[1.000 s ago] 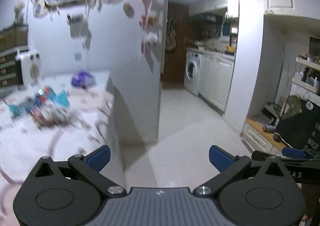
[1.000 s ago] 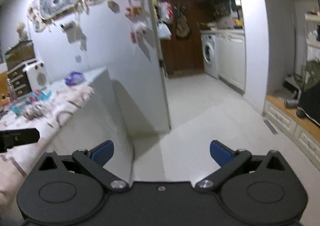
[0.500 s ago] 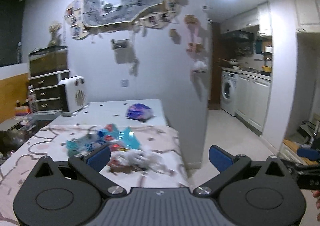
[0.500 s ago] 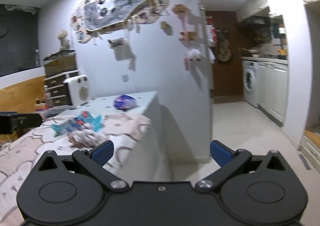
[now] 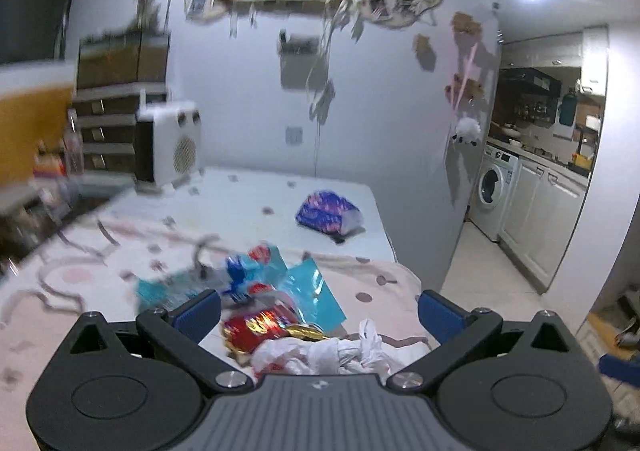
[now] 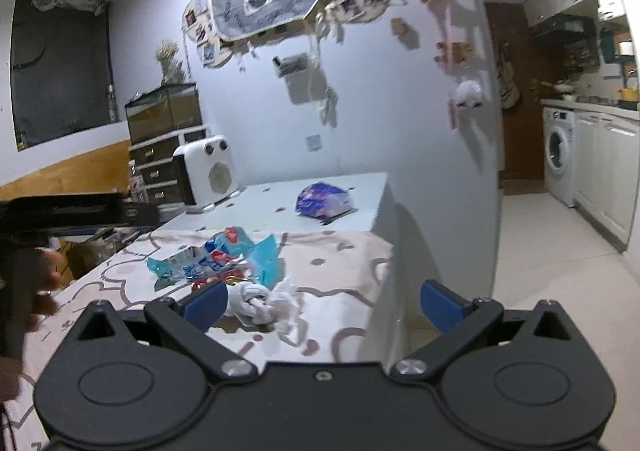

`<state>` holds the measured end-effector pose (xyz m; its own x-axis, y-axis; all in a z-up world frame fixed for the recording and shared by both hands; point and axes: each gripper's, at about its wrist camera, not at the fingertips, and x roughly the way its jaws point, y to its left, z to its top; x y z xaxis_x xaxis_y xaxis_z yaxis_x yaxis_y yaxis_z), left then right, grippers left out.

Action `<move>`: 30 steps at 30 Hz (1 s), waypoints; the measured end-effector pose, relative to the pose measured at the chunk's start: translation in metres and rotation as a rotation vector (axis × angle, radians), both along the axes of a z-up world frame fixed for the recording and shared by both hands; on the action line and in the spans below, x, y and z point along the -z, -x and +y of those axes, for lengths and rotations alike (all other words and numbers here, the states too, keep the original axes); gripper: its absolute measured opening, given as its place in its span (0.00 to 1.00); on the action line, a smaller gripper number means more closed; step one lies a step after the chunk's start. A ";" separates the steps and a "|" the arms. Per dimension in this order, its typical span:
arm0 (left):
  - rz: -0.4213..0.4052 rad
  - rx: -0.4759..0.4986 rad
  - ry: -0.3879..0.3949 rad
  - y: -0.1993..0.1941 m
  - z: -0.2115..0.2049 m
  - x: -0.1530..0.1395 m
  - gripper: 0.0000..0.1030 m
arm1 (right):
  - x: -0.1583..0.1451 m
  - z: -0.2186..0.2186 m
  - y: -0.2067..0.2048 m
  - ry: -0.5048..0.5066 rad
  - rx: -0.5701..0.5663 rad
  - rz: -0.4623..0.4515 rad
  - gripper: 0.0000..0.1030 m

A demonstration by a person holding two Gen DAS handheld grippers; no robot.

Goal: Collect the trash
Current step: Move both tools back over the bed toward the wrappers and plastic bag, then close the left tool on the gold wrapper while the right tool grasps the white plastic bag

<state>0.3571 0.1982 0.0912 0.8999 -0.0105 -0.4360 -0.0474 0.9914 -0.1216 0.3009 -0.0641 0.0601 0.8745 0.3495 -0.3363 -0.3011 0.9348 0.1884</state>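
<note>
A heap of trash lies on the patterned tablecloth: teal and blue wrappers, a red and gold wrapper and crumpled white tissue. My left gripper hangs open just above the red wrapper and the tissue, holding nothing. In the right wrist view the same wrappers and tissue lie ahead of my right gripper, which is open and empty near the table's right edge. A purple and blue bag sits farther back on the white top; it shows again as the bag.
A white heater stands at the back of the table by the decorated wall. A hand holding the left gripper's body shows at left. Right of the table the floor runs to a kitchen with a washing machine.
Both views have swung left from the hallway floor onto the table. The trash heap now lies close under both open grippers.
</note>
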 end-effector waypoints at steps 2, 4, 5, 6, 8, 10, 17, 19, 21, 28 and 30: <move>0.039 0.002 0.053 -0.021 0.007 0.015 1.00 | 0.004 0.012 -0.018 0.007 -0.016 0.022 1.00; 0.057 0.003 0.099 -0.038 0.014 0.031 1.00 | 0.009 0.022 -0.036 0.002 -0.033 0.050 1.00; 0.057 0.004 0.116 -0.044 0.018 0.039 1.00 | 0.013 0.028 -0.047 -0.006 -0.045 0.066 1.00; 0.058 0.003 0.133 -0.050 0.021 0.046 0.99 | 0.016 0.032 -0.056 -0.009 -0.052 0.080 1.00; 0.057 -0.008 0.165 -0.059 0.029 0.059 0.99 | 0.026 0.041 -0.073 -0.008 -0.064 0.105 1.00; 0.033 -0.026 0.212 -0.062 0.038 0.069 0.99 | 0.035 0.052 -0.089 0.012 -0.081 0.122 1.00; 0.074 -0.001 0.316 -0.077 0.062 0.084 0.98 | 0.062 0.099 -0.132 0.063 -0.191 0.146 1.00; 0.092 0.007 0.324 -0.082 0.064 0.090 0.98 | 0.070 0.111 -0.143 0.057 -0.198 0.163 1.00; 0.113 0.014 0.318 -0.087 0.064 0.097 0.98 | 0.078 0.119 -0.153 0.052 -0.194 0.182 1.00; 0.157 0.012 0.333 -0.095 0.064 0.116 0.95 | 0.095 0.116 -0.159 -0.015 -0.242 0.227 0.65; 0.154 0.007 0.330 -0.095 0.062 0.117 0.94 | 0.092 0.112 -0.152 -0.007 -0.250 0.212 0.60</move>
